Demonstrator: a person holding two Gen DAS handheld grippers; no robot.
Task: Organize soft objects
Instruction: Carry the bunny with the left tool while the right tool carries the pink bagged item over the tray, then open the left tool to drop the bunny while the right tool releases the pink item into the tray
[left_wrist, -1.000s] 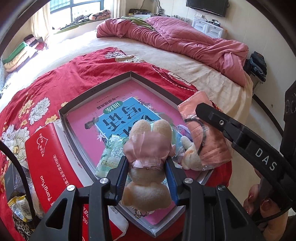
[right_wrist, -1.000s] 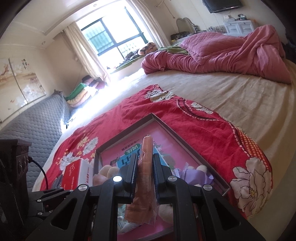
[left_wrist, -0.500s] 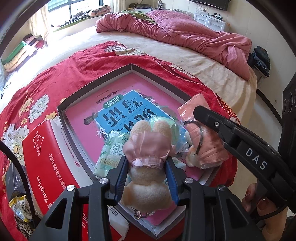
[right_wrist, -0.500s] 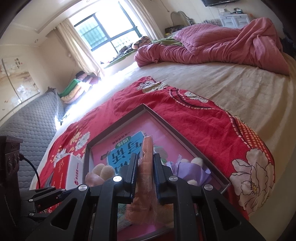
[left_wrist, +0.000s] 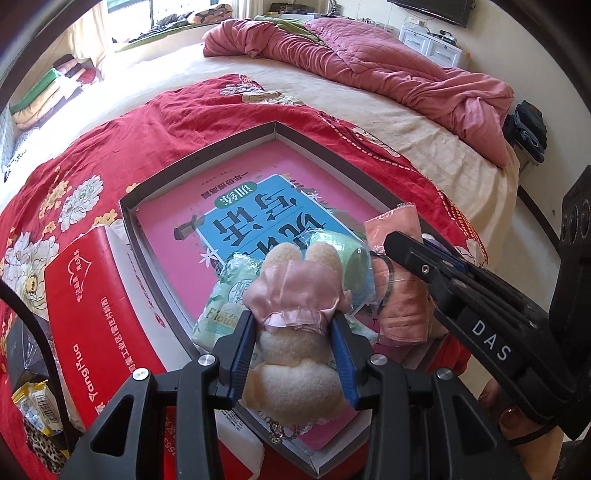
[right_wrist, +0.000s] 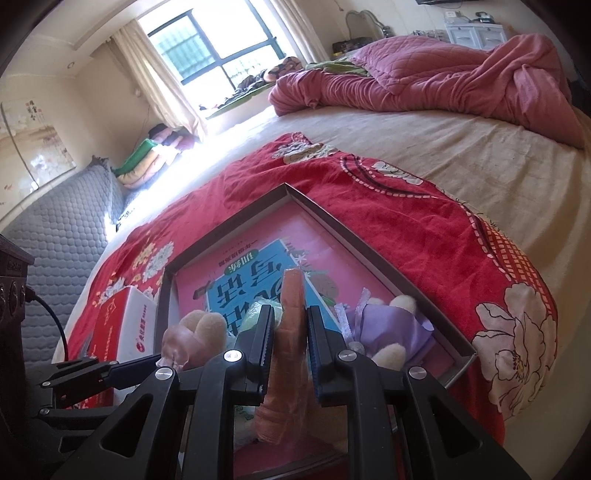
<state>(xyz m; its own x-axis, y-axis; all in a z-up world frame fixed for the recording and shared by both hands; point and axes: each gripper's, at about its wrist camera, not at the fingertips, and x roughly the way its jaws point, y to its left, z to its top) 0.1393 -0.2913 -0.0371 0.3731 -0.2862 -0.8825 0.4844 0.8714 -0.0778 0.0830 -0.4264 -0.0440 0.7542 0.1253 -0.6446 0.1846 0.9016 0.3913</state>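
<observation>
My left gripper (left_wrist: 293, 321) is shut on a cream plush bunny in a pink dress (left_wrist: 295, 295) and holds it over the near corner of a shallow grey box (left_wrist: 207, 158). My right gripper (right_wrist: 290, 314) is shut on a folded peach cloth (right_wrist: 290, 332), seen edge-on; it also shows in the left wrist view (left_wrist: 399, 288) to the right of the bunny. A pink-and-blue book (left_wrist: 258, 214) lies flat in the box. A green tissue pack (left_wrist: 221, 310) and a purple-wrapped plush (right_wrist: 384, 328) lie in the box's near end.
The box sits on a red flowered blanket (left_wrist: 110, 147) on a bed. A red-and-white carton (left_wrist: 96, 314) stands left of the box. A rumpled pink quilt (left_wrist: 369, 66) lies at the far side. Snack packets (left_wrist: 33, 406) lie at lower left. The bed edge drops off to the right.
Both grippers have shifted slightly nearer over the box, still holding the bunny and the peach cloth. The cloth now sits closer to the bunny's right side.
</observation>
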